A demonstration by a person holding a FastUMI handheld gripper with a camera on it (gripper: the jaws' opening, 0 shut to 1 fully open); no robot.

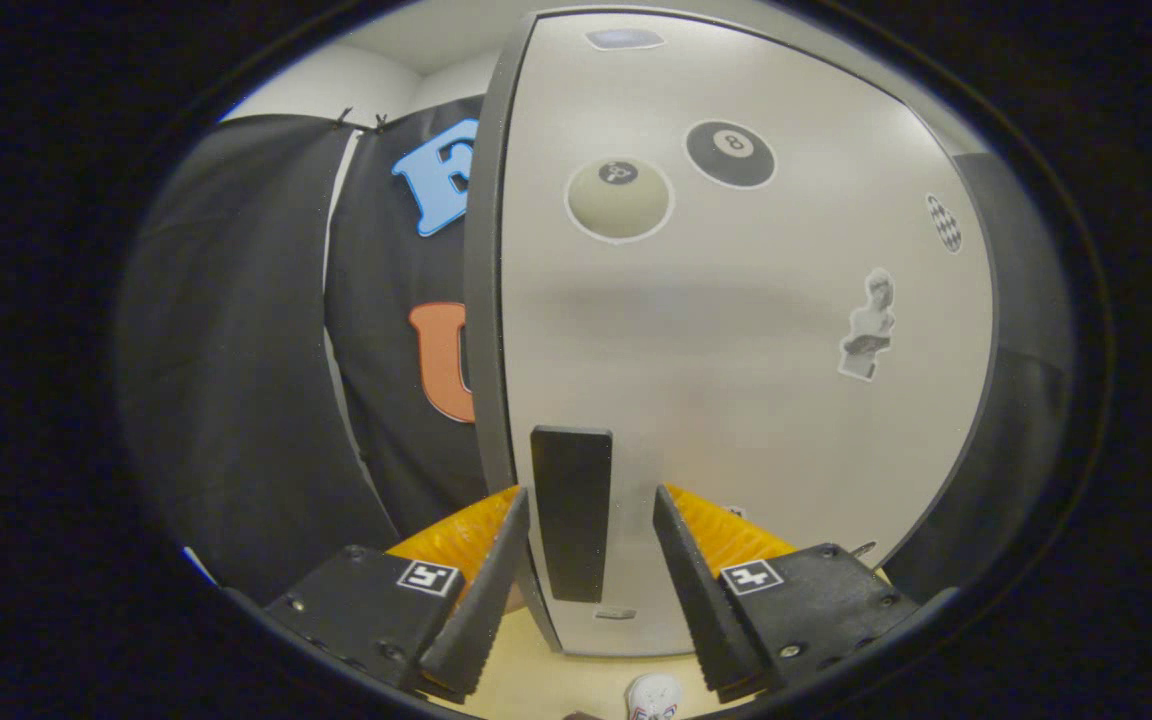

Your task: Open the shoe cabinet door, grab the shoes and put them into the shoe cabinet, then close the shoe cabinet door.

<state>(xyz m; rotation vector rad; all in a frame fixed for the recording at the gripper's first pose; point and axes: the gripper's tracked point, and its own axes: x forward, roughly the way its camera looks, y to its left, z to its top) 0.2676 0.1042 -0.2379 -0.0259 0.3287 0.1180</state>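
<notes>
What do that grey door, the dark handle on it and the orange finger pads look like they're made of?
The cabinet door looks like smooth satin laminate or painted board: soft, blurry sheen.

The handle, between the open gripper's fingers, seems matte black plastic or coated metal; I can't tell which.

The finger pads look like ribbed orange rubber or plastic.

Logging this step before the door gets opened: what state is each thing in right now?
Door: shut, as far as this view shows.
Handle: upright on the door, between the fingers, not gripped.
Gripper: open, fingers either side of the handle.
Shoe: on the floor below the fingers, outside the cabinet.
</notes>
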